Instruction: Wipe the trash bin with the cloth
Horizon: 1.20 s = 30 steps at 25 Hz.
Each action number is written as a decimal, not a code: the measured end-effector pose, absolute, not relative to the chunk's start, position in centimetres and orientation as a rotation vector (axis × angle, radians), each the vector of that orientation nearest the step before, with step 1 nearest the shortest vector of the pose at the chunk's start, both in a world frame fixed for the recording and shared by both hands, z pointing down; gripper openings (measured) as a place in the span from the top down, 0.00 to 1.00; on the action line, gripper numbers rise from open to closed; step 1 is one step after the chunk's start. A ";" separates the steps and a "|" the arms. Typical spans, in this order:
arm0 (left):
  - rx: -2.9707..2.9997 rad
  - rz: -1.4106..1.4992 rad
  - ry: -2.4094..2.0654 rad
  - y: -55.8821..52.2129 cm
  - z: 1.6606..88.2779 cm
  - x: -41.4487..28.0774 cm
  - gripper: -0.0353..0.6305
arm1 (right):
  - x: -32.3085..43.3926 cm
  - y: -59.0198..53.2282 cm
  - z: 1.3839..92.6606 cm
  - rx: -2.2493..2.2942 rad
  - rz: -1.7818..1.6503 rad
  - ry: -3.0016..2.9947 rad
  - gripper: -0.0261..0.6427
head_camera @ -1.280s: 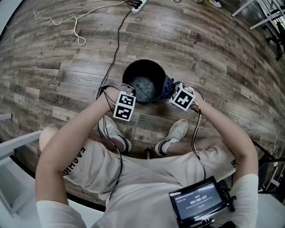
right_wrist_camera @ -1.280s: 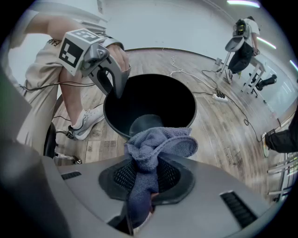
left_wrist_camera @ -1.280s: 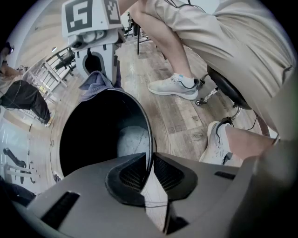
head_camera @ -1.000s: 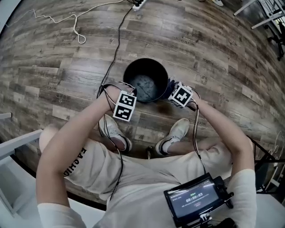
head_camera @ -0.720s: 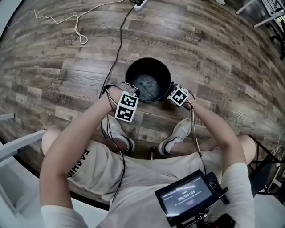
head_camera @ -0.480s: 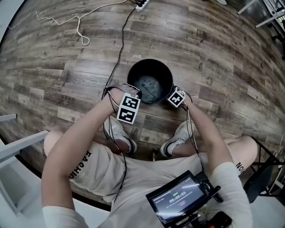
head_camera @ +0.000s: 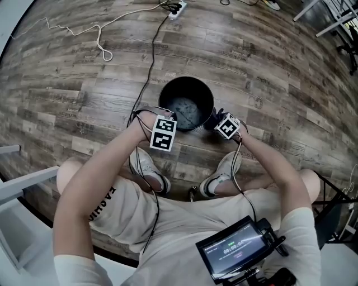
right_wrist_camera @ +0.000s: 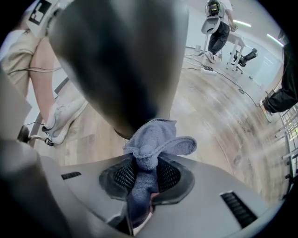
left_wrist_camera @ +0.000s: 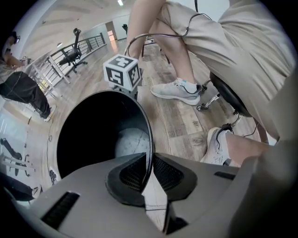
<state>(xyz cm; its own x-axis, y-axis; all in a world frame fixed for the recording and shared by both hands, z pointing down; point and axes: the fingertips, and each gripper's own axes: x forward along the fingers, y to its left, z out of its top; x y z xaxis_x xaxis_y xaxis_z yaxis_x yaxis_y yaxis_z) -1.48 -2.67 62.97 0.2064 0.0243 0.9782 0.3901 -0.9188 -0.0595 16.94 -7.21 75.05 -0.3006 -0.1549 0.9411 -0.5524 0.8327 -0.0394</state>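
Note:
A round black trash bin [head_camera: 186, 103] stands upright on the wood floor in the head view. My left gripper [head_camera: 169, 120] is at the bin's near-left edge. In the left gripper view it [left_wrist_camera: 148, 160] is shut on the bin's thin rim [left_wrist_camera: 150, 135], one pad inside and one outside. My right gripper [head_camera: 220, 119] is low beside the bin's right outer wall. It [right_wrist_camera: 145, 163] is shut on a bunched blue-grey cloth [right_wrist_camera: 156, 142], which touches the dark outer wall [right_wrist_camera: 121, 60] near its bottom.
The person's two shoes [head_camera: 146, 167] [head_camera: 222, 169] stand just behind the bin, with a stool base [head_camera: 193, 192] between them. A black cable [head_camera: 150, 50] runs from the bin to a power strip [head_camera: 173, 6], and a white cord [head_camera: 100, 44] lies far left. Chair legs [head_camera: 330, 22] stand far right.
My right gripper has gone down along the bin's right outer wall with the cloth. The left gripper has stayed on the rim.

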 end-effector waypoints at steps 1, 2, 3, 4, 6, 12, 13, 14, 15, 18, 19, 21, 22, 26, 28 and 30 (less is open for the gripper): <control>-2.199 -1.771 -0.380 -2.7 62.9 -1.4 0.87 | 17.1 -7.1 73.4 0.527 0.435 -1.875 0.84; -2.207 -1.775 -0.368 -2.8 62.9 -1.2 0.87 | 17.2 -7.0 71.7 0.529 0.449 -1.890 0.84; -2.216 -1.778 -0.354 -2.8 62.8 -1.1 0.87 | 17.3 -6.8 70.2 0.538 0.473 -1.907 0.84; -2.226 -1.780 -0.340 -2.9 62.8 -0.9 0.87 | 17.3 -6.5 68.7 0.551 0.501 -1.924 0.84; -2.250 -1.787 -0.306 -2.9 62.8 -0.5 0.87 | 17.0 -5.8 65.8 0.571 0.545 -1.958 0.84; -2.355 -1.815 -0.182 -2.4 62.6 1.3 0.88 | 14.8 -4.9 59.8 0.603 0.560 -2.059 0.84; -2.373 -1.813 -0.175 -2.2 62.5 1.7 0.88 | 14.5 -5.2 59.3 0.618 0.559 -2.071 0.84; -2.390 -1.809 -0.175 -2.0 62.4 2.1 0.89 | 14.1 -5.6 59.0 0.632 0.552 -2.080 0.84; -2.402 -1.802 -0.180 -1.7 62.3 2.4 0.90 | 13.9 -6.0 58.8 0.640 0.538 -2.085 0.84; -2.419 -1.784 -0.205 -1.2 62.2 2.8 0.91 | 13.2 -7.0 59.5 0.628 0.482 -2.067 0.84; -2.421 -1.781 -0.215 -1.2 62.2 2.8 0.91 | 13.1 -7.2 60.0 0.618 0.472 -2.054 0.84; -2.421 -1.773 -0.231 -1.1 62.1 2.8 0.91 | 13.1 -7.6 61.1 0.602 0.466 -2.035 0.84; -2.420 -1.770 -0.235 -1.2 62.0 2.8 0.91 | 13.1 -7.8 61.8 0.593 0.466 -2.029 0.84; -2.411 -1.762 -0.242 -1.4 62.0 2.9 0.91 | 13.3 -8.3 65.5 0.564 0.471 -2.032 0.84; -2.409 -1.757 -0.243 -1.3 62.1 2.9 0.91 | 13.4 -8.5 68.1 0.569 0.488 -2.029 0.84; -2.411 -1.748 -0.243 -1.3 62.1 3.0 0.91 | 13.5 -8.7 70.9 0.587 0.507 -2.015 0.84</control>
<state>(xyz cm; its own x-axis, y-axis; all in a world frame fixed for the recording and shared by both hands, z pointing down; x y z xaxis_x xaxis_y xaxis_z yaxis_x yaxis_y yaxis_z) 2.96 -1.27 62.08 0.3065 0.0405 0.9510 0.2202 -0.9750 -0.0295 13.52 -8.75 70.86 -0.4399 -0.1995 0.8756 -0.5901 0.7992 -0.1144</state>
